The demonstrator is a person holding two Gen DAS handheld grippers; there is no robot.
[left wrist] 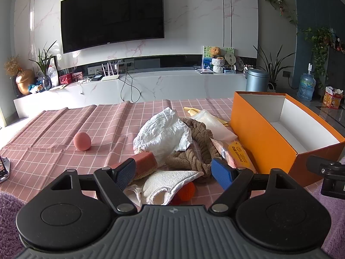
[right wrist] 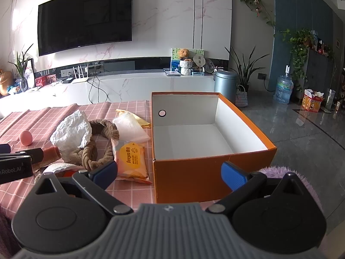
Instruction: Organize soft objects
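Hovering above the near edge of the counter (left wrist: 54, 125), the left gripper (left wrist: 174, 172) is seen with jaws spread wide and nothing clamped; a white terry cloth (left wrist: 168, 184) and an orange ball (left wrist: 187, 191) are found between and below its blue pads. Just beyond its left pad, a pink sponge block (left wrist: 145, 161) is recorded. Further out, a brown braided rope ring (left wrist: 198, 149) is noted, overlaid by crumpled white paper (left wrist: 163, 133). A yellow wipes packet (right wrist: 132, 159) is placed beside the ring, touching the orange box (right wrist: 194, 179). A pink ball (left wrist: 82, 141) is set apart toward the left edge. The right gripper (right wrist: 169, 173) is likewise held wide and empty, in front of the box's near wall. The box stands open at the right edge of the counter, nothing visible inside.
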